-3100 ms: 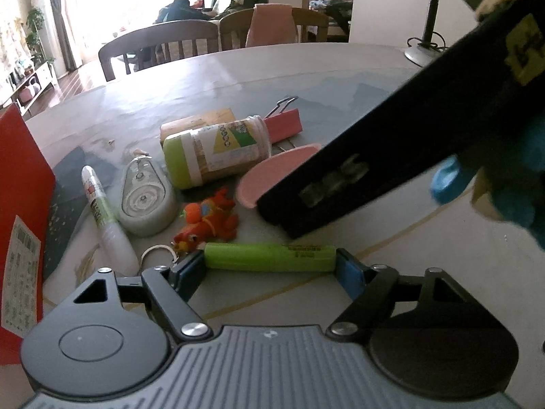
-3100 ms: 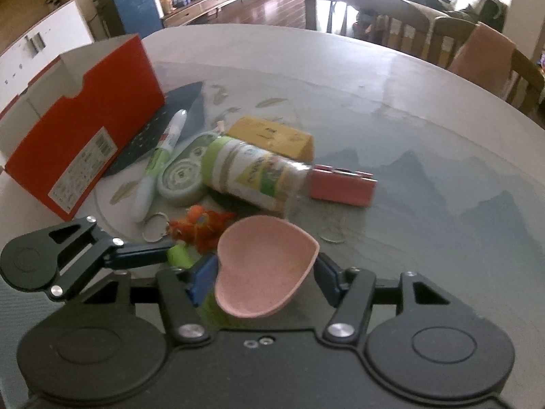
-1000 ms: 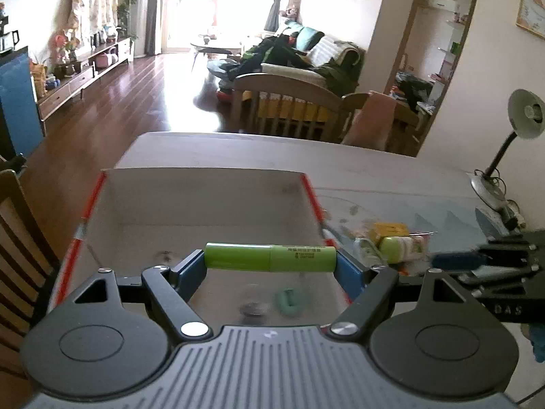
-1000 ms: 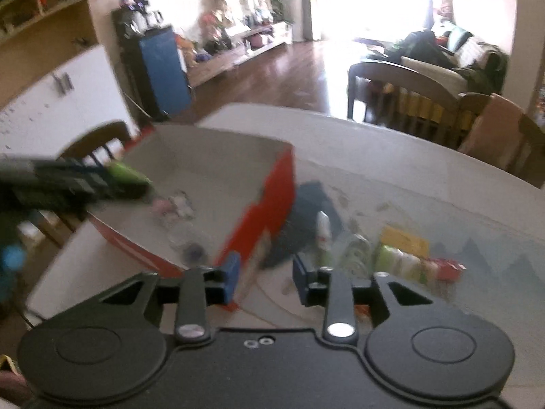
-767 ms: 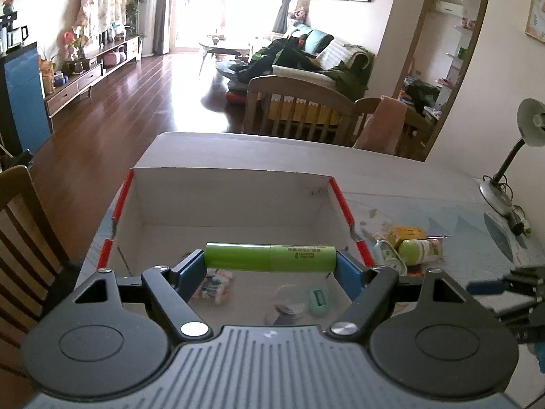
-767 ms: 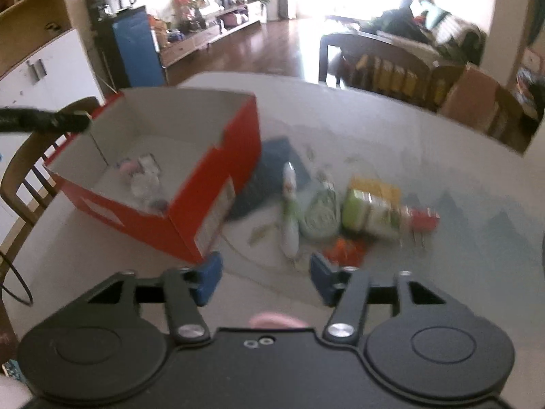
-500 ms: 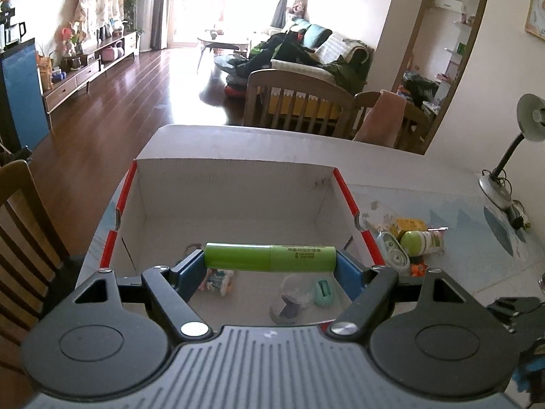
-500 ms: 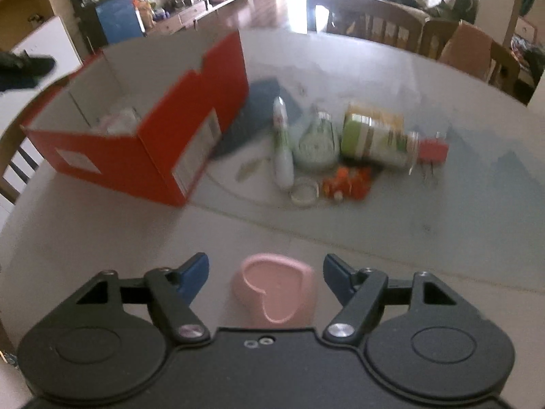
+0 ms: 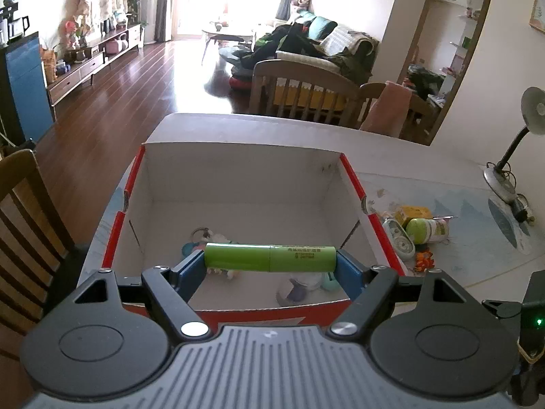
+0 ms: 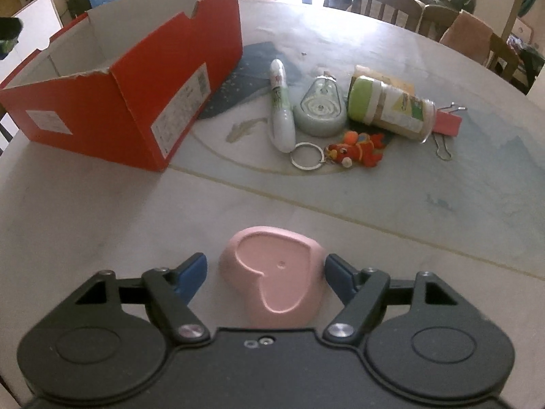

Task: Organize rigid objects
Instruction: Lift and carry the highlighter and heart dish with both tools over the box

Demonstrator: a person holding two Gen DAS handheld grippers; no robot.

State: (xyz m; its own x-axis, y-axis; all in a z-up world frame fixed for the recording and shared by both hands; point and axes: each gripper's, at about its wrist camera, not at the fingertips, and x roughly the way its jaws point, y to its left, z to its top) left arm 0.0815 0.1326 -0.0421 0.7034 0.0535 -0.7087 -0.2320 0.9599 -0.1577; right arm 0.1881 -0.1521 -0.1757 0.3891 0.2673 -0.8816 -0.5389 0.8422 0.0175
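My left gripper (image 9: 270, 259) is shut on a green cylinder (image 9: 270, 257), held crosswise above the near end of the open red box (image 9: 354, 180). Small items lie on the box floor under it. My right gripper (image 10: 265, 271) is open low over the table, and a pink heart-shaped dish (image 10: 272, 283) lies face down between its fingers, near the right one. The red box (image 10: 136, 95) stands to the far left in the right wrist view.
Beyond the dish lie a white-green tube (image 10: 281, 116), a grey tape dispenser (image 10: 320, 107), a green-lidded jar (image 10: 388, 107), a yellow box (image 10: 391, 78), a pink binder clip (image 10: 446, 122) and an orange toy on a keyring (image 10: 357, 148). Chairs and a desk lamp (image 9: 511, 156) ring the table.
My left gripper has come in lower over the box with the green cylinder. My right gripper has dropped toward the table, and the pink dish now lies between its open fingers.
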